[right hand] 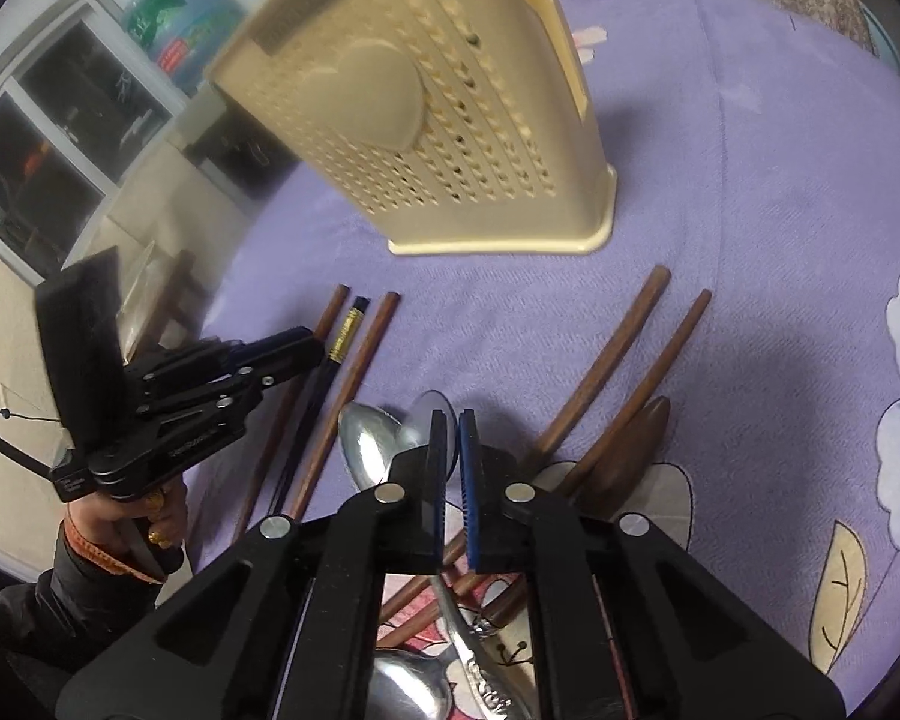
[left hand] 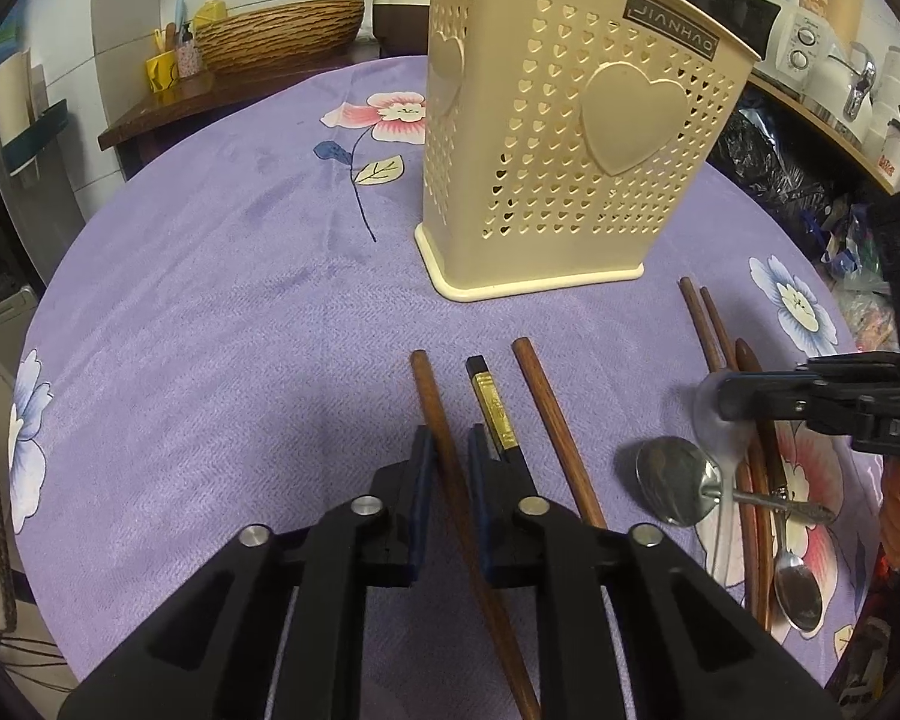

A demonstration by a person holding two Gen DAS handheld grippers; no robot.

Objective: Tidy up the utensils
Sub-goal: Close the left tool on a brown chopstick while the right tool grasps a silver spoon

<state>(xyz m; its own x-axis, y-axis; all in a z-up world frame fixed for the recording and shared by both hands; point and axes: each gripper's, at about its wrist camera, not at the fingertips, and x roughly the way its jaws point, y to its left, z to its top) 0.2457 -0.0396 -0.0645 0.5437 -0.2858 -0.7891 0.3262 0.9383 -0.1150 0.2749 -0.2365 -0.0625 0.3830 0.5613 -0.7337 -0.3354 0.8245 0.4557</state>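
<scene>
On a purple flowered tablecloth (left hand: 210, 312) stands a cream perforated utensil holder (left hand: 558, 138), upright, with raised hearts on its walls. Just in front of it lie loose utensils. The left gripper (left hand: 451, 468) has its blue-padded jaws closed on a brown wooden chopstick (left hand: 444, 438), which runs between the pads and out past them on both ends. Right beside it lies a black chopstick with a gold band (left hand: 493, 408), and next to that another brown chopstick (left hand: 555, 432). Off to the right is a heap — two more brown chopsticks (right hand: 624, 342), a dark wooden spoon (right hand: 630, 450) and metal spoons (left hand: 678, 480) lying across each other. The right gripper (right hand: 452, 456) reaches into this heap, its jaws pinched nearly together on a clear, translucent spoon (right hand: 429, 414), whose thin rounded edge sits between the pads. A hand (right hand: 126, 516) in a dark sleeve holds the left gripper's handle.
</scene>
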